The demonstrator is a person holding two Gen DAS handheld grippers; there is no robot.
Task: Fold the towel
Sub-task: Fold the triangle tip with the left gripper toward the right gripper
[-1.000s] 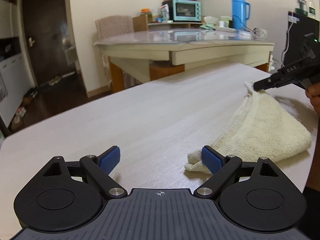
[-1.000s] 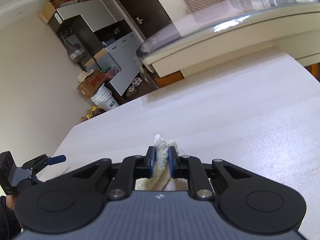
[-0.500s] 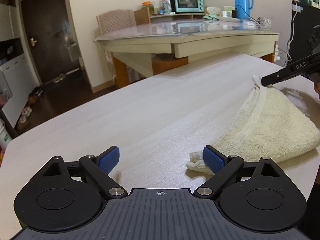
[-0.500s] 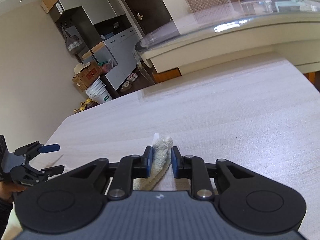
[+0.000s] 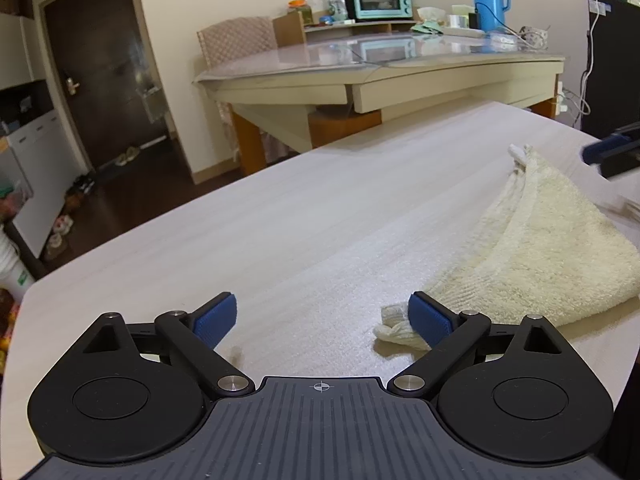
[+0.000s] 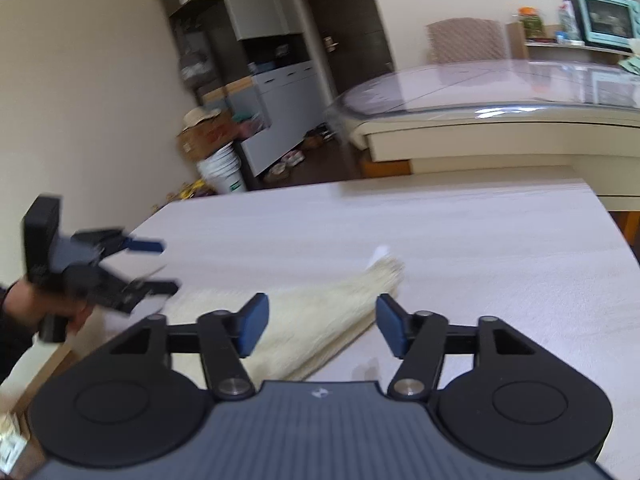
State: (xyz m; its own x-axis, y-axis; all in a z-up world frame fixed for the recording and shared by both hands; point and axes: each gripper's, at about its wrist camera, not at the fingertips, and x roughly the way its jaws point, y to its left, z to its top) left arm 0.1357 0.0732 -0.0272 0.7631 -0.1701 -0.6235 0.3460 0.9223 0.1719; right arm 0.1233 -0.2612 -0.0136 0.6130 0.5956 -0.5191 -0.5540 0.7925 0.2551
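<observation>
Cream terry-cloth towel: lies folded over into a rough triangle on the pale wood-grain table, near the table's right-hand edge in the left wrist view, one bunched corner pointing away from the camera and another lying just beside the left tool's right pad. Left gripper, black with blue pads: jaws spread wide, holding nothing, low over the table with the towel's near corner at its right finger; whether pad and cloth touch cannot be told. Right gripper, same make: jaws likewise apart, empty, positioned above the towel's narrow end, which lies flat on the table between and beyond its fingers. Step in hand, as judged: a fold has been laid down and both tools are clear of the cloth, so the task stands between folds. Next move, as judged: each tool needs to close on a corner or edge of the doubled cloth, pinching all layers together, then carry it across evenly so the edges meet. Right wrist view is blurred; fine detail there is uncertain.
</observation>
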